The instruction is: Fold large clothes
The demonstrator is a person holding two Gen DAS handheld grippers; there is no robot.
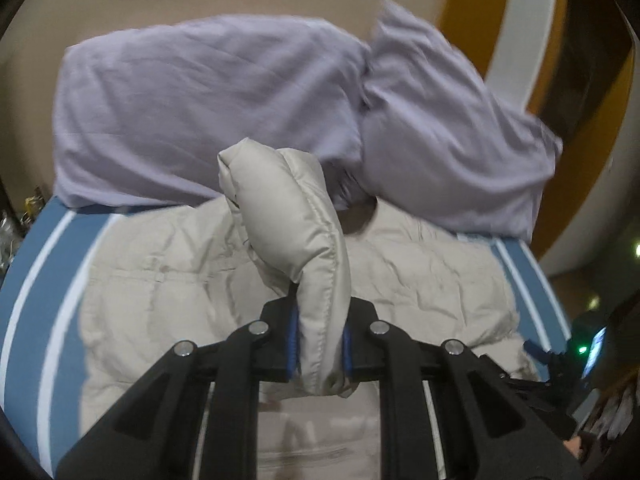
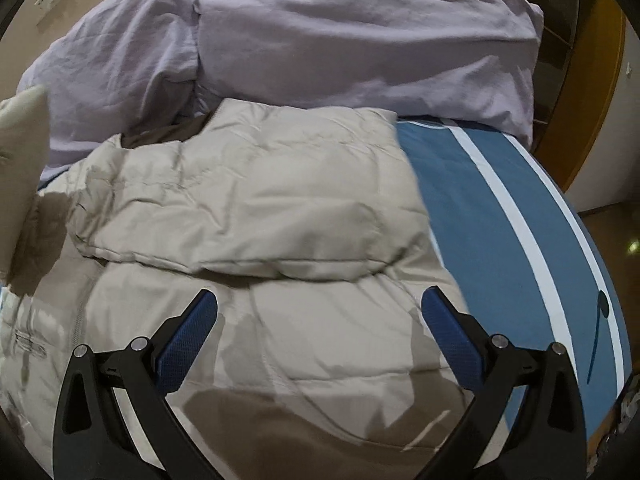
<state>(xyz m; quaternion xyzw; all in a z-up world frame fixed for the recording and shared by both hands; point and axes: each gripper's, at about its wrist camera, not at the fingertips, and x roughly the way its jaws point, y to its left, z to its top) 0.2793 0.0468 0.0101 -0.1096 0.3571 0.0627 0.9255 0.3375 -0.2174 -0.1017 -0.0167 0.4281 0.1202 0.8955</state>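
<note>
Left tongs point(image 1: 320, 344): clamped on a puffy sleeve point(image 1: 288, 216) of the beige down jacket point(image 1: 420, 272), the blue pads pressing into the padding from both sides, the sleeve arching up and forward from the grip.
Right tongs point(image 2: 320, 320): spread wide with nothing between the pads, poised over the jacket's body (no contact that I can make out).
Jacket position: spread on the bed point(image 2: 500, 208), which has a blue sheet with white stripes; one side point(image 2: 280, 200) is already folded in across the middle, leaving a thick rounded fold edge just ahead of the right tongs.
Behind it: a lilac duvet point(image 1: 200, 100) bunched at the far end of the bed, touching the jacket's collar end.
Handling: soft, light and springy by the look of it; quilted filling compresses under a pinch and will likely puff back, so folds may not stay flat unless pressed down.
Fabric: smooth, slightly shiny shell (probably slippery), so a shallow pinch could slide off.
Where to hold: seams, cuffs and hem edges, where the stitching gives a firmer ridge; the sleeve end now held looks a sound choice.
Next step, my guess: lay the held sleeve across the body, then take the hem with the free tongs.
</note>
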